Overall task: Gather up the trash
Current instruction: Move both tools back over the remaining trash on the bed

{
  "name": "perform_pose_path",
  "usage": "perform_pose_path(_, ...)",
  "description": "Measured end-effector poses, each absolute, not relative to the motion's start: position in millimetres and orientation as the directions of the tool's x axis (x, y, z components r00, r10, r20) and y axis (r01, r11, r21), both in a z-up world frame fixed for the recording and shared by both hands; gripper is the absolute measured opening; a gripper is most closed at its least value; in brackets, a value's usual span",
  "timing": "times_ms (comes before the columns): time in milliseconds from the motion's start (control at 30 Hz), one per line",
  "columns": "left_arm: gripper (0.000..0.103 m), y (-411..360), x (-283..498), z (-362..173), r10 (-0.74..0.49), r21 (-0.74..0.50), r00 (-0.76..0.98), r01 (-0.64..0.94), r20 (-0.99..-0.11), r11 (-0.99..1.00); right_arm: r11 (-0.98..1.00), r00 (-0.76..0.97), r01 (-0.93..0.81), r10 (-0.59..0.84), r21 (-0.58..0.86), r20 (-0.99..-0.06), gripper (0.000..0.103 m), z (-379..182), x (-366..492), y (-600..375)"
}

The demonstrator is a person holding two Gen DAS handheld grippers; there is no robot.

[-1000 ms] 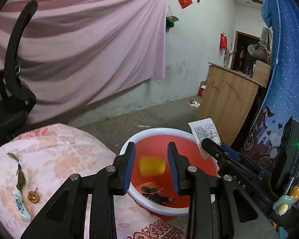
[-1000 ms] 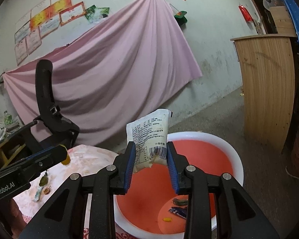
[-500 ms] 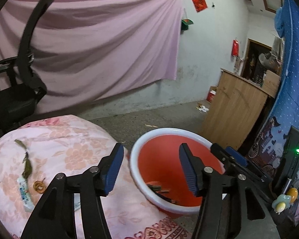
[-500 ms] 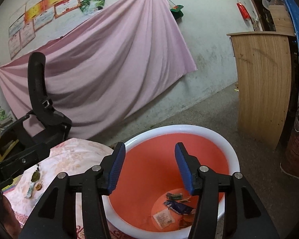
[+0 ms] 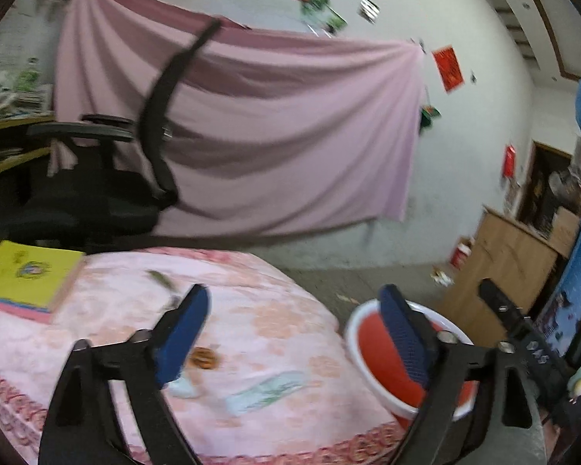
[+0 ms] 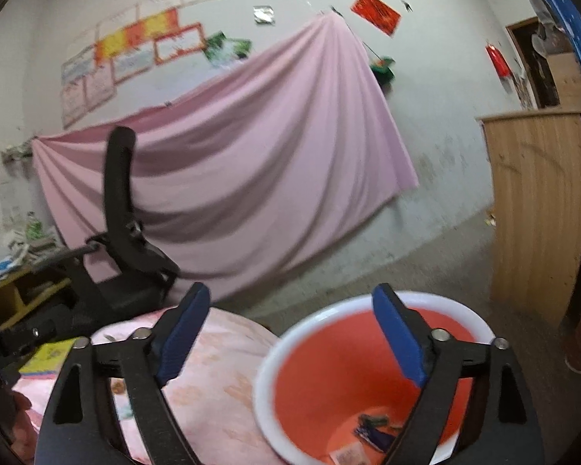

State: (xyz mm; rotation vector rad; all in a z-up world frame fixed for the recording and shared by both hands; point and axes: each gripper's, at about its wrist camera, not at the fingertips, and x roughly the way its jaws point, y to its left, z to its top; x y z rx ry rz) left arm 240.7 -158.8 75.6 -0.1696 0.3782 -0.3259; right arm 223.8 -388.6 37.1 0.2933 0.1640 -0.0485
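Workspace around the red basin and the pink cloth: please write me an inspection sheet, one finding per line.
Surface: pink floral cloth covers the table; red basin stands beside it.
Job's things: wrappers lie in the basin; a pale wrapper, a small brown ring-shaped scrap and a green scrap lie on the cloth.
Clutter: yellow book at the cloth's left edge.
Grippers: left gripper and right gripper wide open after just opening, nothing between the fingers.
Cables: nothing seen.
Surroundings: black office chair, pink sheet on the wall, wooden cabinet.
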Motion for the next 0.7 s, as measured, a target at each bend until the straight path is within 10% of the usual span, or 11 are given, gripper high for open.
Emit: perform_pose_path(700,0.101,-43,195,64,-0.095,-0.194,0.981,0.062,-0.166,0.979,0.991,0.991,-0.132,0.132,-0.013,0.024,0.103,54,213,-263)
